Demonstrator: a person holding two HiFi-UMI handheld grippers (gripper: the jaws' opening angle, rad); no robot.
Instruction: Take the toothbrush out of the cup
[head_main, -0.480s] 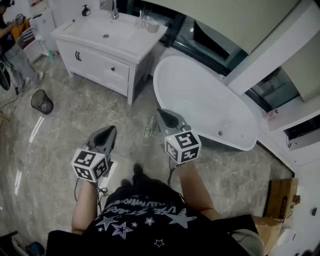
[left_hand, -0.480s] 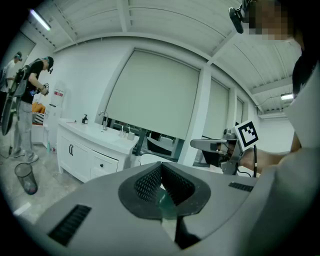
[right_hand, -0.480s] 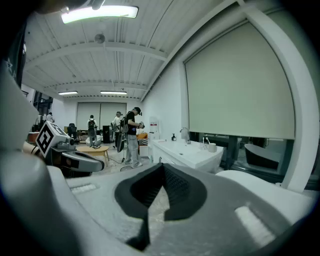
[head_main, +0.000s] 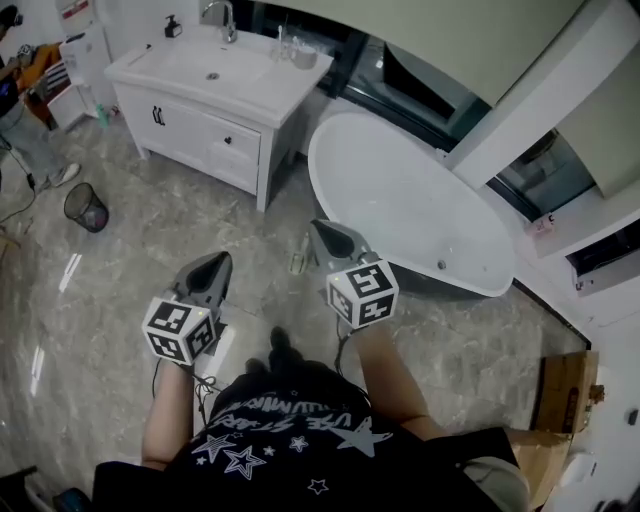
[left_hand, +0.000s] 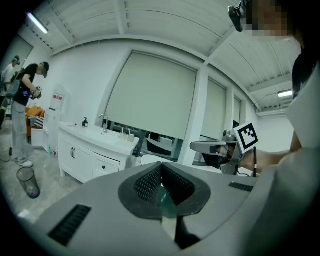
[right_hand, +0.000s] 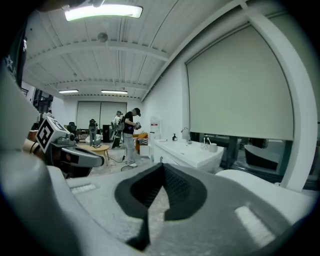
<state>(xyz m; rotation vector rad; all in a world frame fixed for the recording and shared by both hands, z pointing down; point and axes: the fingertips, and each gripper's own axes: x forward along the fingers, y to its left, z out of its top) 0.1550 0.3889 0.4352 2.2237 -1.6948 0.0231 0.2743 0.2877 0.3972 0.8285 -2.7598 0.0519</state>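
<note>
In the head view, the left gripper (head_main: 214, 264) and right gripper (head_main: 322, 232) are held over the floor (head_main: 130, 250). They are well apart from the cup (head_main: 304, 56) on the sink tabletop (head_main: 230, 78). The toothbrush is too small to be made out. In the left gripper view, the jaws are pressed together and nothing is held. In the right gripper view, the jaws are closed and empty too.

Colour rundown: both tools are plain grey, left tool (head_main: 218, 262) and right tool (head_main: 322, 228), each with dark mesh-textured pads and a white cube printed with black square markers. The floor (head_main: 130, 240) is grey with a pale marbled veining. The vanity's tabletop (head_main: 250, 85) is white, cabinet front white too, with small black handles. The bathtub (head_main: 400, 200) is white, the bin (head_main: 86, 207) is black mesh, and the blinds (head_main: 450, 40) are beige. The shirt (head_main: 280, 440) is black with white stars and lettering.
</note>
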